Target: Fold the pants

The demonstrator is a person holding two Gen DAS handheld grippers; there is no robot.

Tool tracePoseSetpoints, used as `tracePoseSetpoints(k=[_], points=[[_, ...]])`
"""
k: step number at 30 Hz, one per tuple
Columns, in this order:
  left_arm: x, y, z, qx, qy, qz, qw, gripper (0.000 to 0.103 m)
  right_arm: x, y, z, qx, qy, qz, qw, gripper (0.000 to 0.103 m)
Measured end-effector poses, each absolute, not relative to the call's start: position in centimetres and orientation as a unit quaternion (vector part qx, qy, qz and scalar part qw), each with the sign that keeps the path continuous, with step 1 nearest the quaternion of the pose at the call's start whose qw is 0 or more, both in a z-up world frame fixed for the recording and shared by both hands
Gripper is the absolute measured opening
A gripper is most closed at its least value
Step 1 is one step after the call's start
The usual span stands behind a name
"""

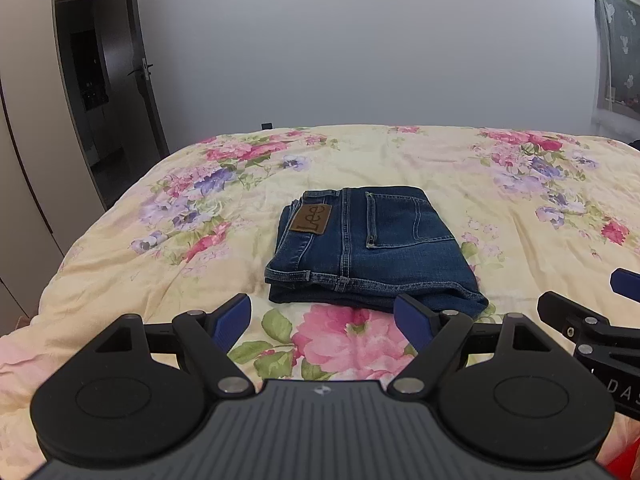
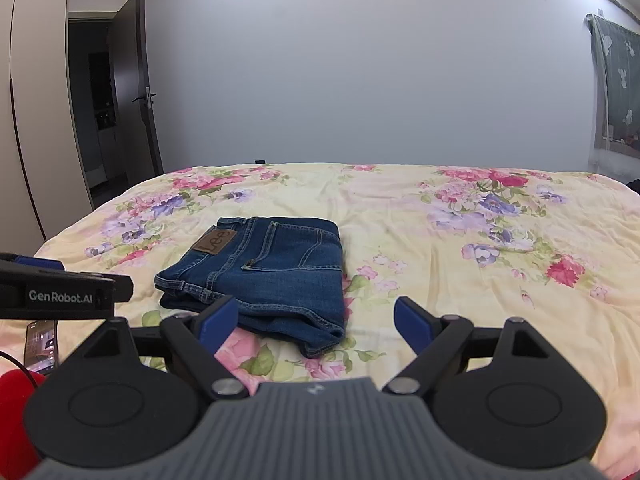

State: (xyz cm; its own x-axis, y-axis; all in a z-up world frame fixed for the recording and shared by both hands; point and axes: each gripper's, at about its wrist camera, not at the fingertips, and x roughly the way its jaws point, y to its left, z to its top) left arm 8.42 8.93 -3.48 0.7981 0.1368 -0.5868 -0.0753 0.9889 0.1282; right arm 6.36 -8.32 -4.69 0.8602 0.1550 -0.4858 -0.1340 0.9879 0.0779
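Both grippers, left gripper [image 1: 322, 322] and right gripper [image 2: 316, 322], are hovering with jaws spread wide, gripping nothing. We are seeing the folded jeans [image 1: 372, 248] lying toward the near edge of the bed [image 1: 400, 152], just beyond our jaws.

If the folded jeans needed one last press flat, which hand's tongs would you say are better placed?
Probably the left tongs: open, with the jeans straight ahead. From the right tongs, also open, the jeans sit off left.

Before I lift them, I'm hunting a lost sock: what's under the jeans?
The folded jeans lie flat on the floral quilt. Only quilt shows around them; whatever is beneath or between the layers is covered.
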Motion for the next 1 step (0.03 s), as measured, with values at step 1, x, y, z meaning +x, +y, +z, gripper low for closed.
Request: tracePoseSetpoints(k=[1], points=[[8.4,8.86,-3.35,0.053,0.312,0.056,0.947,0.095,6.39,-8.32,-4.68,0.02,0.254,0.075,0.964,0.082]])
